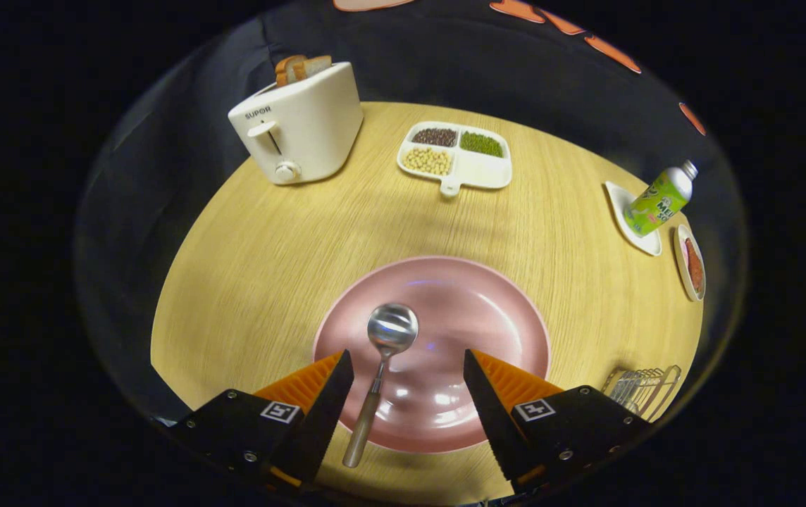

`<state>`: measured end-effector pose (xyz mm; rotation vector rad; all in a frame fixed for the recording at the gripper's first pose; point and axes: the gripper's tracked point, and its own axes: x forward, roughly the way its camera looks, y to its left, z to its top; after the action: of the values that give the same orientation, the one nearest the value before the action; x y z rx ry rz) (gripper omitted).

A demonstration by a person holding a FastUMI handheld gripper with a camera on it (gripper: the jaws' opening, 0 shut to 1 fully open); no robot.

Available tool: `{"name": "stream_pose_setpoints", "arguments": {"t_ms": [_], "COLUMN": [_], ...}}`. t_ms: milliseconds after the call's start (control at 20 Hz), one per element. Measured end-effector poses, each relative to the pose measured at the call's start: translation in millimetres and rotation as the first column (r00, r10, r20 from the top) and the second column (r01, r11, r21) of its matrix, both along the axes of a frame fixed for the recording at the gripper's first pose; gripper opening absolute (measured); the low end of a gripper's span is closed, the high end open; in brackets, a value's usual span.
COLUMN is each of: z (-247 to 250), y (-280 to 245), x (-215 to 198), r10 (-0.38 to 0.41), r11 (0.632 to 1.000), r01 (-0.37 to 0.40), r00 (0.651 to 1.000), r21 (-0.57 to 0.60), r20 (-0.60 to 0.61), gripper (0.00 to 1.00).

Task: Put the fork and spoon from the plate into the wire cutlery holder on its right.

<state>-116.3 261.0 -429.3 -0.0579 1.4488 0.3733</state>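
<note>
A pink plate [473, 296] lies on the round wooden table just ahead of my fingers. A spoon [383, 359] with a steel bowl and a pale wooden handle rests on the plate's left half, its handle sticking out over the near rim toward my left finger. My gripper [408, 370] hovers above the plate's near side, open, with the spoon's handle between the fingers but nearer the left one and untouched. The wire cutlery holder [642, 389] stands to the right of the plate, beside my right finger.
A white toaster [299, 127] with bread slices stands at the far left. A white divided dish [456, 156] of beans sits at the far middle. At the far right a green bottle [658, 200] leans on a white saucer, with a small dish [690, 263] beside it.
</note>
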Motion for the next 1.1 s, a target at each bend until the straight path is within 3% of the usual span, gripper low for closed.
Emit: {"name": "stream_pose_setpoints", "arguments": {"t_ms": [300, 450, 500, 550, 600, 750, 900, 1100], "z": [-21, -24, -27, -27, -28, -29, -26, -7], "y": [7, 7, 7, 6, 5, 5, 1, -13], "x": [-24, -22, -23, -22, -22, -21, -24, -21], "r10": [0.036, 0.038, 0.034, 0.03, 0.016, 0.003, 0.035, 0.019], "r11": [0.998, 0.996, 0.996, 0.995, 0.995, 0.995, 0.995, 0.997], "r01": [-0.042, -0.049, -0.047, -0.045, -0.033, -0.02, -0.052, -0.029], "r00": [0.991, 0.988, 0.987, 0.986, 0.984, 0.983, 0.983, 0.987], "r21": [-0.044, -0.071, -0.08, -0.088, -0.093, -0.093, -0.088, -0.065], "r20": [-0.131, -0.148, -0.157, -0.167, -0.175, -0.181, -0.181, -0.158], "gripper": [0.73, 0.51, 0.49, 0.38, 0.35, 0.09, 0.04, 0.04]}}
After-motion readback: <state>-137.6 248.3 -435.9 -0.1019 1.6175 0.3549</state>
